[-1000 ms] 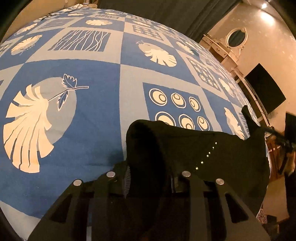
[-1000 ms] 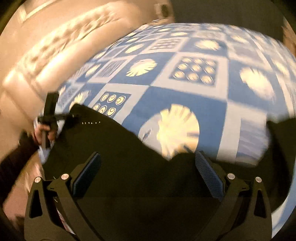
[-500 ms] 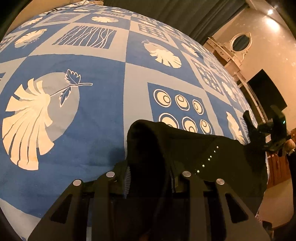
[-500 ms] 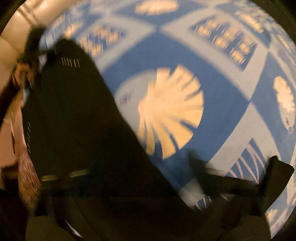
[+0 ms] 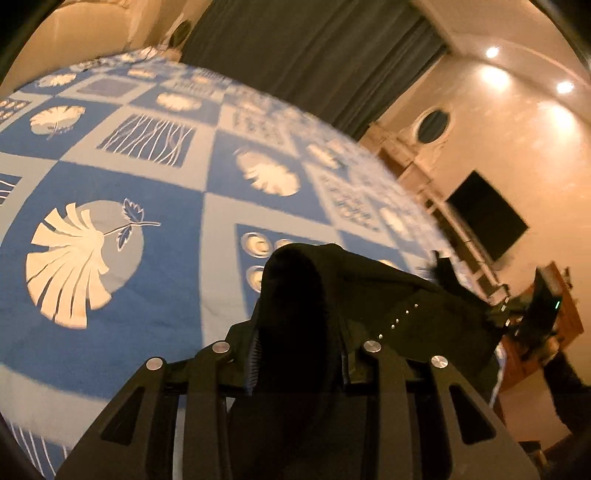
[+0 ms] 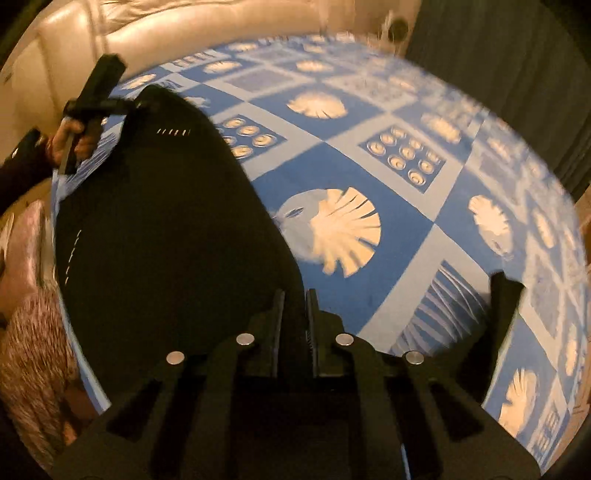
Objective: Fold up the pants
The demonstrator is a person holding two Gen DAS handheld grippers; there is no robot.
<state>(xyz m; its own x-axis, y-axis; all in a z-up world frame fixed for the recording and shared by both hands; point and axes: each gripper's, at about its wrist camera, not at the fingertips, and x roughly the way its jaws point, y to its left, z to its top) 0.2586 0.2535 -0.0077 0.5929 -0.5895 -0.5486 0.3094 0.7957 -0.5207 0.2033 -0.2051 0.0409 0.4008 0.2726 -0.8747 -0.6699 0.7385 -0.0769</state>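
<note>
The black pants [image 6: 159, 229] lie spread over the near edge of a bed with a blue and white patterned cover [image 6: 369, 166]. My left gripper [image 5: 295, 354] is shut on a bunched corner of the pants [image 5: 295, 295], lifted a little above the cover. It also shows in the right wrist view [image 6: 99, 107], held in a hand at the pants' far corner. My right gripper [image 6: 294, 314] is shut on the pants' near edge, its fingers close together with black cloth between them. It shows far right in the left wrist view [image 5: 517, 314], blurred.
A cream padded headboard [image 6: 166, 29] and dark curtains [image 5: 314, 48] stand behind the bed. A dark screen [image 5: 484, 218] and a dresser with an oval mirror [image 5: 432, 125] stand by the wall. A furry rug [image 6: 33, 350] lies on the floor.
My right gripper has gone from open to shut on the pants' near edge. My left gripper has lifted and tilted up with its corner still held.
</note>
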